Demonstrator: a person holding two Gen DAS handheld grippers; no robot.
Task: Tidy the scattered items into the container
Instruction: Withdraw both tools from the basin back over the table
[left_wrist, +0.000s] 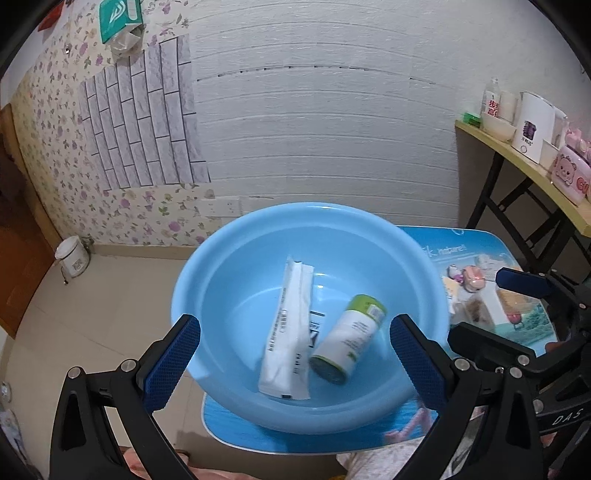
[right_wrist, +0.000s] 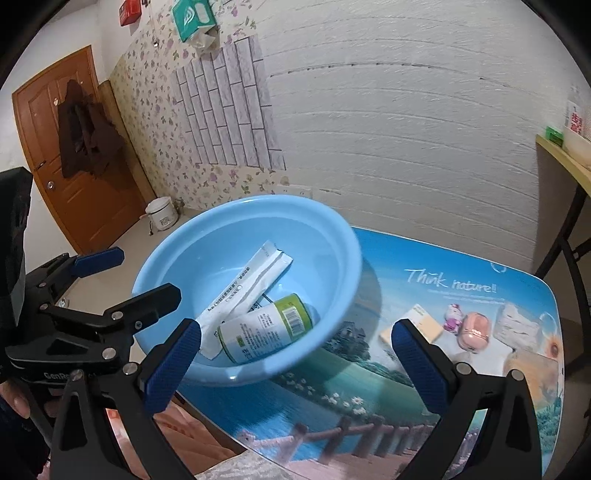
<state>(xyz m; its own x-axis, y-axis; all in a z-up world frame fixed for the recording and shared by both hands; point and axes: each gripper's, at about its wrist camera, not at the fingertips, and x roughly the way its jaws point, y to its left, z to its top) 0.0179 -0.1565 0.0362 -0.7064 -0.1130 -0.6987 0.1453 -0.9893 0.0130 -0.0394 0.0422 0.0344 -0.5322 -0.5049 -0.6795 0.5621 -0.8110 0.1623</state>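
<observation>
On the left end of the tabletop (right_wrist: 424, 373) sits the blue basin (left_wrist: 229, 258), its rim hanging a little past the tabletop's edge, and inside it lie 2 things: a white sachet (left_wrist: 286, 332) stretched lengthwise and a green-capped bottle (left_wrist: 349, 339) on its side, just beside the sachet and touching it. The left gripper (left_wrist: 295, 363) hovers right over the basin's near rim, fingers (left_wrist: 171, 363) spread wide apart, nothing between them. From the right wrist view the right gripper (right_wrist: 295, 365) hangs over the basin's right edge and the printed tabletop, its fingers (right_wrist: 419, 363) also wide apart and empty. The left gripper shows at that view's left edge, a hand (right_wrist: 16, 398) wrapped around its handle. Out on the right end of the tabletop, well apart from the basin, 4 things are not yet in: a beige pad (right_wrist: 424, 325), a small cartoon figure (right_wrist: 452, 317) just beside it, a pink case (right_wrist: 474, 332) touching or nearly touching the figure, and a pale packet (right_wrist: 517, 325) beyond that. Behind, a brown door (right_wrist: 81, 155) stands in the corner with a white pot (right_wrist: 160, 214) on the floor near it, and a green tissue box (right_wrist: 192, 16) hangs on the floral wall. A side shelf (left_wrist: 524, 166) at right carries a white kettle (left_wrist: 532, 125) and cups.
</observation>
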